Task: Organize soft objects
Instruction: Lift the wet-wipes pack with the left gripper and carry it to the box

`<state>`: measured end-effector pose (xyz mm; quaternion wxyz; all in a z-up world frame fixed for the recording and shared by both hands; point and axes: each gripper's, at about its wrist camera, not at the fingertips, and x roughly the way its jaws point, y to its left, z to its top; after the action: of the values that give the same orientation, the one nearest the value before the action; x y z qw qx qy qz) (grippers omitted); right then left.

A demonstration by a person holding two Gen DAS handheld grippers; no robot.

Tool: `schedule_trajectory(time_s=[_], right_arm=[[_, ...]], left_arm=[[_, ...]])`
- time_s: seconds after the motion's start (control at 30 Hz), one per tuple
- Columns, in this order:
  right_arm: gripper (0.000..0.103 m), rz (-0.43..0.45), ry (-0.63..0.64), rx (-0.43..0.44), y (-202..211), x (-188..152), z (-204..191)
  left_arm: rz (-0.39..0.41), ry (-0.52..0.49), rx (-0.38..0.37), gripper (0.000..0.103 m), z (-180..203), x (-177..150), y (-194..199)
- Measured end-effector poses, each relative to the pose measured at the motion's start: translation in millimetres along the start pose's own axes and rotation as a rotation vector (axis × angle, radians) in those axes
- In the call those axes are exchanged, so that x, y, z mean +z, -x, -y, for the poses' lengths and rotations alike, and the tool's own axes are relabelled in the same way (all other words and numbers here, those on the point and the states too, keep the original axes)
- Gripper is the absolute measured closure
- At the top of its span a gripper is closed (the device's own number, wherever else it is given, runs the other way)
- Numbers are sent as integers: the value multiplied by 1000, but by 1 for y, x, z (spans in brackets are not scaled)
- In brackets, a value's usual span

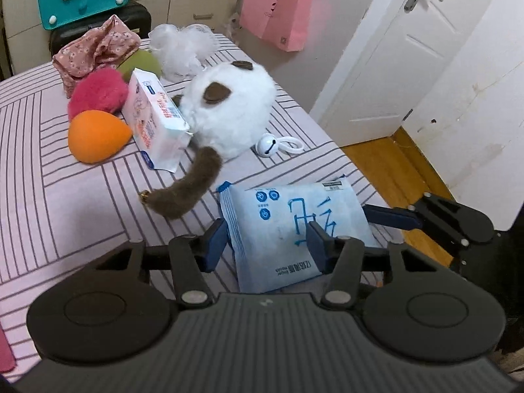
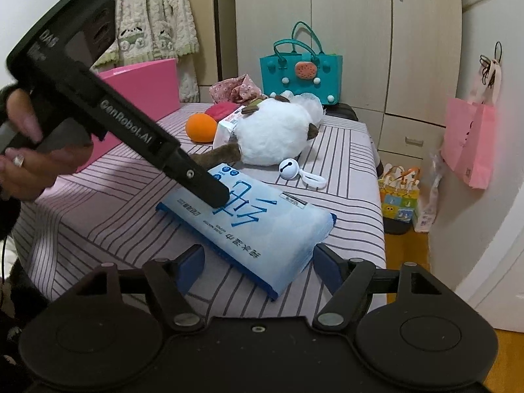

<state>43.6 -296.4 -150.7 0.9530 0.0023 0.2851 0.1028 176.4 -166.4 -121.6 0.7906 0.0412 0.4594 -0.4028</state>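
Note:
A light blue tissue pack (image 1: pixel 294 229) lies near the striped table's front right corner; it also shows in the right wrist view (image 2: pixel 258 229). My left gripper (image 1: pixel 267 240) is open, its jaws straddling the pack's near left corner from above. My right gripper (image 2: pixel 258 267) is open, level with the pack's right end, one finger on each side; its fingers (image 1: pixel 393 217) show beyond the pack in the left view. Behind lie a white plush cat (image 1: pixel 229 111), a pink-white tissue pack (image 1: pixel 154 118), an orange sponge (image 1: pixel 95 137), a red pom (image 1: pixel 98 93) and floral cloth (image 1: pixel 95 49).
A white bell charm (image 1: pixel 268 142) lies beside the plush. A white mesh puff (image 1: pixel 183 46) and a teal felt bag (image 2: pixel 301 68) stand at the back. A pink box (image 2: pixel 144 88) stands at the table's left. Pink paper bags (image 2: pixel 468 144) hang on the wall. The table edge (image 2: pixel 380 229) drops to wooden floor.

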Motion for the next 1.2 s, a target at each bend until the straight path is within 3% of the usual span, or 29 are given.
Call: schedule_trajectory(time_s=[0.2,0.43,0.73,1.2], right_arm=[[36,30,-12,8,-2,0,0],[38,-14,-13,4,-4,9,-2],[43,-26,-100,19,2,13,-12],[43,-112,-45,184,19,52,-79]], left_arm=[[11,5,24,53,12,-6,2],[20,25,54,55,21,-7,1],[-40,29,49,56,20,-6,18],[-100,129,72,56,-12,-35,112]])
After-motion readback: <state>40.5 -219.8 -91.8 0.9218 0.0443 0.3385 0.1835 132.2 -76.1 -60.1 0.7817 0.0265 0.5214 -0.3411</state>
